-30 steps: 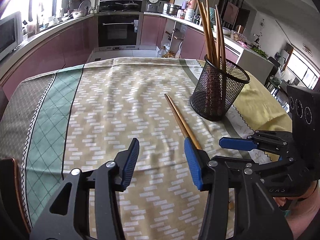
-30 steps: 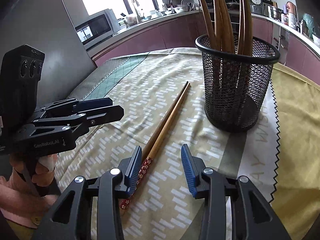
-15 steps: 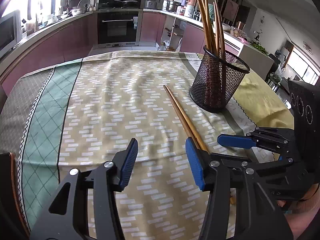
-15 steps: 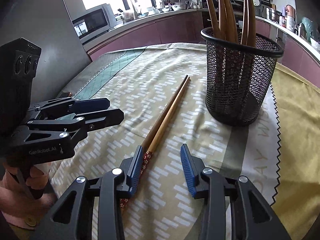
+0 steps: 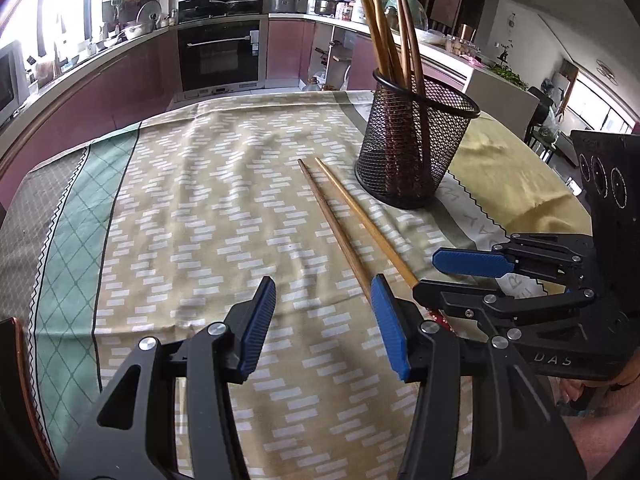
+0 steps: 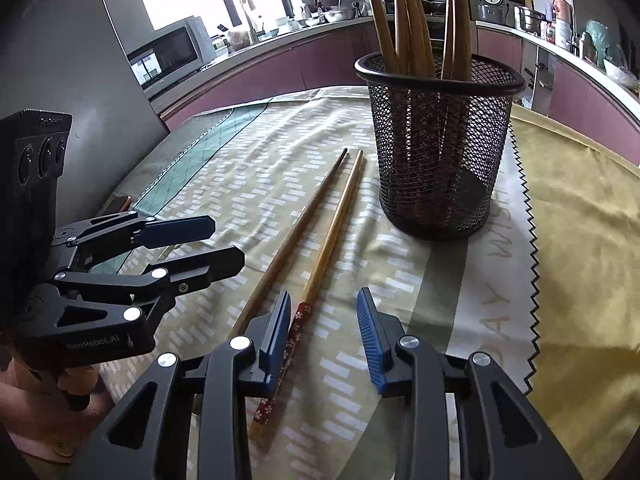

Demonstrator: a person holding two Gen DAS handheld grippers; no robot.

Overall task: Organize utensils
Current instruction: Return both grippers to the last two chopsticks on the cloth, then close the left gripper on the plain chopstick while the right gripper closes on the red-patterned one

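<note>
My left gripper (image 5: 323, 324) has edged nearer, jaws half-wide and empty. My right gripper (image 6: 324, 338) is closing around the chopsticks (image 6: 320, 240), now slightly parted on the cloth (image 5: 200, 220) beside the holder (image 6: 436, 152); pickup looks imminent.

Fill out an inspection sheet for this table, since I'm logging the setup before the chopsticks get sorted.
Surface: patterned tablecloth covers the table, slightly wrinkled.
Job's things: two loose chopsticks lie side by side on the cloth beside the black mesh holder, which stands upright with several chopsticks in it.
Clutter: nothing seen on the cloth.
Grippers: right tool hovers low over the handle ends of the loose pair, its jaws closing, one chopstick between them but not yet pinched; left tool is open and holds nothing.
Cables: nothing seen.
Surroundings: kitchen counters with an oven, a microwave and cookware; bright windows.
</note>
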